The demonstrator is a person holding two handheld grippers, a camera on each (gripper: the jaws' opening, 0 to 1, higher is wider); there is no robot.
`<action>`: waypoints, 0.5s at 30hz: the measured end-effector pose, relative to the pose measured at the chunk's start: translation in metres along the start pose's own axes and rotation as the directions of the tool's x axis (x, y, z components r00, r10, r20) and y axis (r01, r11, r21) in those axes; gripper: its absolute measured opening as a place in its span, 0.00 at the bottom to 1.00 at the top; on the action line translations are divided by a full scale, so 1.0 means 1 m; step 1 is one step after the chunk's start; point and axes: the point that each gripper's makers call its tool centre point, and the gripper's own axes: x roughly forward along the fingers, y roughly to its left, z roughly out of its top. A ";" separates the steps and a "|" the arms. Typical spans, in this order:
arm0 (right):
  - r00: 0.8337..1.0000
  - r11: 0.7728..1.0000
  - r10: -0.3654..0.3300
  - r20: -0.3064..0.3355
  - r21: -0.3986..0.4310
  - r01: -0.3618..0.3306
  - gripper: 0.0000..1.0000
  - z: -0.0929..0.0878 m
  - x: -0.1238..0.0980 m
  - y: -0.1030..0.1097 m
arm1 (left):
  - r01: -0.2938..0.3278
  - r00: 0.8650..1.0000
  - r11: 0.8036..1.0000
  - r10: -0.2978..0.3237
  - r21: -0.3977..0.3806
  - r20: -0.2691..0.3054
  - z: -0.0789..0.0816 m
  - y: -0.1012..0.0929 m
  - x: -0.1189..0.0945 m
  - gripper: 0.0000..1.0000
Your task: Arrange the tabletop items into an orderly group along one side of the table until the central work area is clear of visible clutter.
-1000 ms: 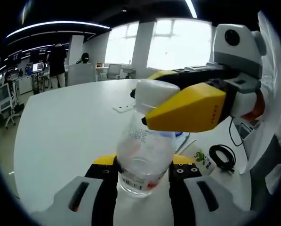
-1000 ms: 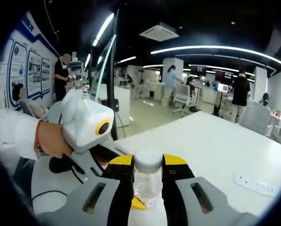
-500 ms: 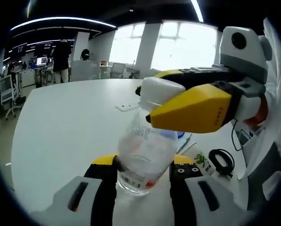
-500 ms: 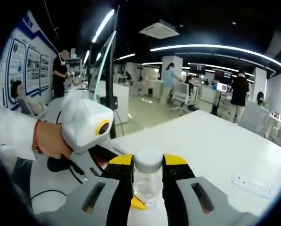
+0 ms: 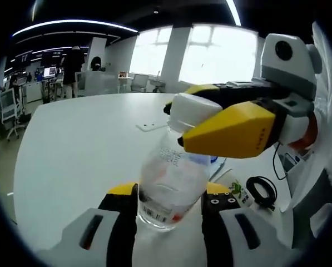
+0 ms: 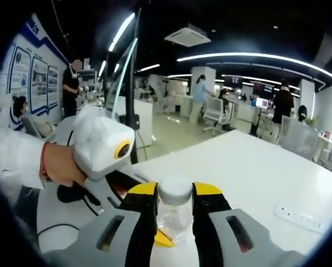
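Note:
A clear plastic water bottle [image 5: 168, 183] with a white cap [image 5: 194, 107] and a red-and-white label stands tilted between both grippers. My left gripper [image 5: 168, 208] is shut on the bottle's lower body. Coming in from the right, my right gripper [image 5: 227, 125] is shut on the cap. In the right gripper view the cap [image 6: 174, 190] sits pinched between the yellow-tipped jaws of my right gripper [image 6: 174, 197], with the clear neck below it. The left gripper's white body [image 6: 102, 142] and the hand holding it appear at the left of that view.
The white table [image 5: 82, 139] stretches ahead. A white power strip [image 5: 148, 125] lies at its middle, also seen as a power strip [image 6: 299, 218]. A coiled black cable [image 5: 262, 186] and a small printed packet [image 5: 238, 189] lie at the right. People and desks fill the office behind.
The bottle's top has leaned a little further right with the right gripper on the cap. Both grips are unchanged.

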 end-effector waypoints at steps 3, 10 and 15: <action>1.000 1.000 0.000 0.001 -0.008 0.000 0.25 0.001 -0.001 0.000 | 0.000 1.000 1.000 0.000 0.001 0.003 0.001 -0.001 0.000 0.45; 1.000 1.000 0.000 0.003 -0.019 0.000 0.25 0.003 -0.002 0.000 | -0.011 1.000 1.000 0.011 -0.003 0.008 0.003 0.000 -0.002 0.49; 1.000 1.000 0.005 0.003 -0.018 -0.005 0.28 0.003 -0.002 0.001 | -0.017 1.000 1.000 0.017 -0.011 0.009 0.002 -0.002 -0.004 0.53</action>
